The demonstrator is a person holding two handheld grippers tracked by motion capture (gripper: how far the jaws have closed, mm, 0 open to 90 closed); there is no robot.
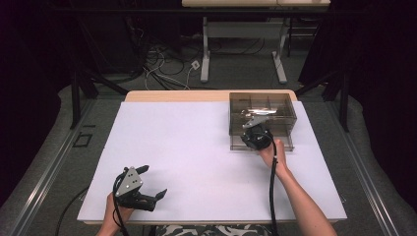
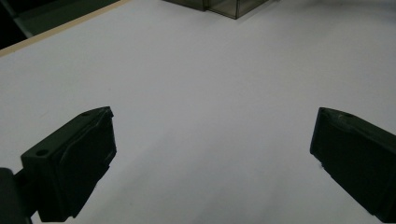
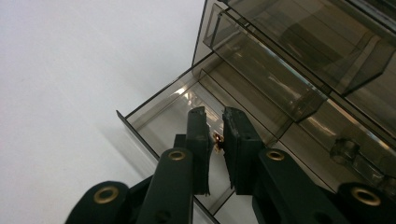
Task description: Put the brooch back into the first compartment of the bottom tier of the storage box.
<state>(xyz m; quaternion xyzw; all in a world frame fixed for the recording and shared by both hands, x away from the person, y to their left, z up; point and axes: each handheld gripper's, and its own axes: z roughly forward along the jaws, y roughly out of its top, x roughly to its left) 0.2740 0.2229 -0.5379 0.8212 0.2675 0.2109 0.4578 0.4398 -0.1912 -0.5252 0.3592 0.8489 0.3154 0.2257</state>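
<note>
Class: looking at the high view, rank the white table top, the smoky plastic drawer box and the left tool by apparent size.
1. White table top
2. Drawer box
3. Left tool, though it sits nearer the camera

Your table (image 1: pixel 196 147) has a plain white top with a light wood edge. The drawer box (image 1: pixel 282 105) is smoky, see-through grey-brown plastic. Both grippers are black; your left gripper (image 1: pixel 147 183) carries a grey plate. A small gold-and-red item (image 3: pixel 217 138) sits between the right gripper's (image 3: pixel 215 116) fingers.
</note>
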